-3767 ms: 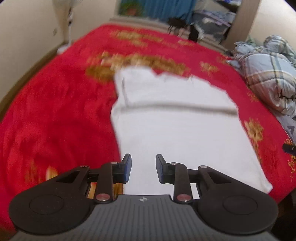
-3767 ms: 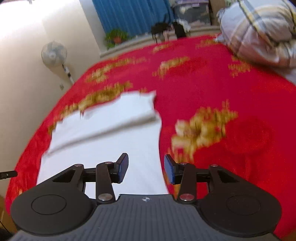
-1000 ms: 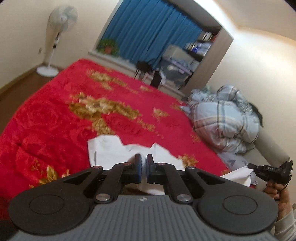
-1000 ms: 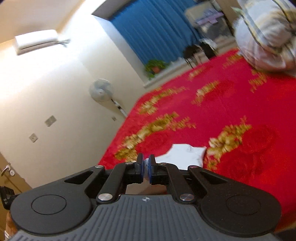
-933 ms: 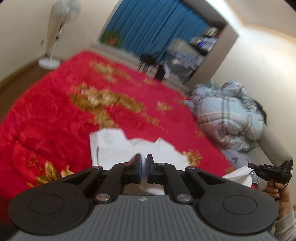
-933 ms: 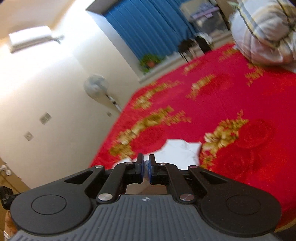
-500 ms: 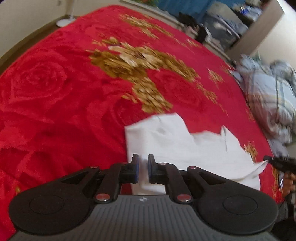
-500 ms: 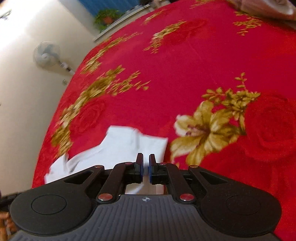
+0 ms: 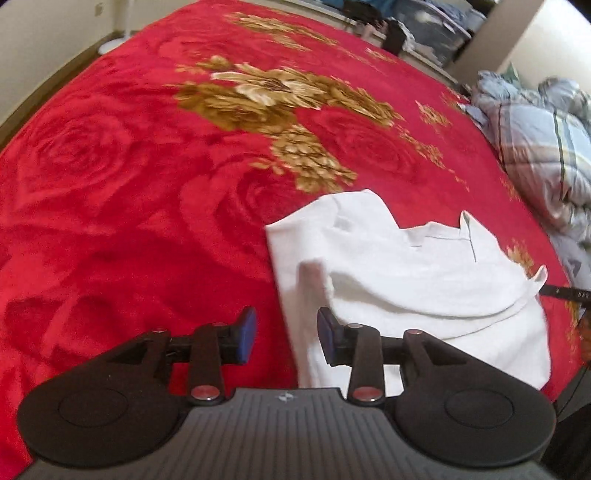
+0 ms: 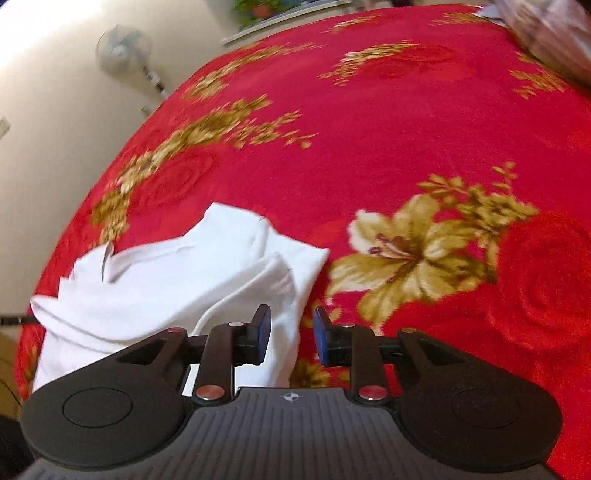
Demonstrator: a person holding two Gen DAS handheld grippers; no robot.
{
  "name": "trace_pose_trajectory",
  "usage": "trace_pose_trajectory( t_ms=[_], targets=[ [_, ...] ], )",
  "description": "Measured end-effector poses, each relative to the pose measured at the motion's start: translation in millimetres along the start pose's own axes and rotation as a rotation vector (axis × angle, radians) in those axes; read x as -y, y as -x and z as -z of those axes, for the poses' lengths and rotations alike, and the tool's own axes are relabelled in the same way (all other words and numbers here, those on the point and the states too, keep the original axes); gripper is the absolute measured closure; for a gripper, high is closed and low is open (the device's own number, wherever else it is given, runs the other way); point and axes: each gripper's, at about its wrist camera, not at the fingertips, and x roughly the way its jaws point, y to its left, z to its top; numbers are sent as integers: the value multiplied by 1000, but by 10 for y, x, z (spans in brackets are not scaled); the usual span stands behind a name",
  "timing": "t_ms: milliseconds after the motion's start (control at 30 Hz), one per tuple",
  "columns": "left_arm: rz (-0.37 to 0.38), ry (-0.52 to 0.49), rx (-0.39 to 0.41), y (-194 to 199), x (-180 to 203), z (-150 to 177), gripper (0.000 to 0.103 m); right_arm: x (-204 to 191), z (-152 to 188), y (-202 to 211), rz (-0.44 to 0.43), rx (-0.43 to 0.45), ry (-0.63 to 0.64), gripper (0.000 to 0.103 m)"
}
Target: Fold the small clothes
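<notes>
A white garment (image 9: 406,273) lies folded over on itself on the red floral blanket (image 9: 147,184). Its collar end points away from me. My left gripper (image 9: 286,334) is open and empty at the garment's left edge, with the cloth lying loose between its fingers. In the right wrist view the garment (image 10: 177,280) lies at the lower left. My right gripper (image 10: 290,338) is open and empty over the garment's right edge. The right gripper's tip (image 9: 565,293) shows at the far right of the left wrist view.
A plaid quilt (image 9: 546,147) is bunched at the bed's right side. A standing fan (image 10: 125,51) is by the wall on the left. Shelves and boxes (image 9: 424,26) stand beyond the bed's far end.
Both grippers lifted the garment's near edge, carried it forward over the rest and lowered it. Both have opened and let the cloth go.
</notes>
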Motion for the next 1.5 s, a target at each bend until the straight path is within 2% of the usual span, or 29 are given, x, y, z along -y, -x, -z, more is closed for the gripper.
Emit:
trace_pose_trajectory(
  t_ms=[133, 367, 400, 433, 467, 533, 600, 667, 767, 1033, 1100, 1133, 1167, 1267, 1333, 1433, 1500],
  targets=[
    [-21, -38, 22, -170, 194, -122, 58, -107, -61, -147, 41, 0, 41, 77],
    [-24, -27, 72, -312, 409, -348, 58, -151, -257, -314, 55, 69, -2, 77],
    [-25, -31, 74, -345, 427, -382, 61, -160, -279, -338, 61, 71, -5, 77],
    [-37, -34, 81, -358, 439, -395, 80, -170, -293, -357, 63, 70, -7, 80],
    [-47, -38, 84, -368, 440, -410, 89, -180, -305, -375, 58, 71, -9, 91],
    [-48, -26, 102, -333, 407, -438, 90, -208, -331, -375, 66, 89, 3, 93],
    [-62, -3, 172, -219, 351, -478, 97, -235, -374, -324, 79, 130, 6, 94],
    [-56, 45, 246, -107, 267, -527, 97, -207, -442, -229, 69, 201, -34, 94],
    [-101, 61, 286, -110, 246, -575, 97, -175, -531, -170, 87, 288, -77, 94],
    [-148, 70, 313, -273, 309, -659, 96, -263, -685, -456, 165, 308, -99, 94],
    [-153, 86, 295, -300, 272, -650, 87, -279, -685, -527, 202, 311, -101, 90],
    [-152, 89, 272, -309, 255, -637, 75, -281, -683, -564, 220, 294, -101, 89],
    [-146, 88, 241, -316, 231, -616, 71, -273, -671, -602, 222, 263, -105, 87],
    [-103, 86, 167, -269, 159, -510, 69, -248, -583, -608, 197, 183, -105, 81],
    [-60, 69, 109, -233, 121, -395, 56, -262, -482, -524, 157, 148, -82, 74],
    [-37, 29, 26, -163, 122, -167, 54, -334, -267, -384, 120, 82, -16, 67],
    [19, 12, 2, -49, 152, 4, 54, -365, -88, -267, 132, 43, 19, 65]
  ],
)
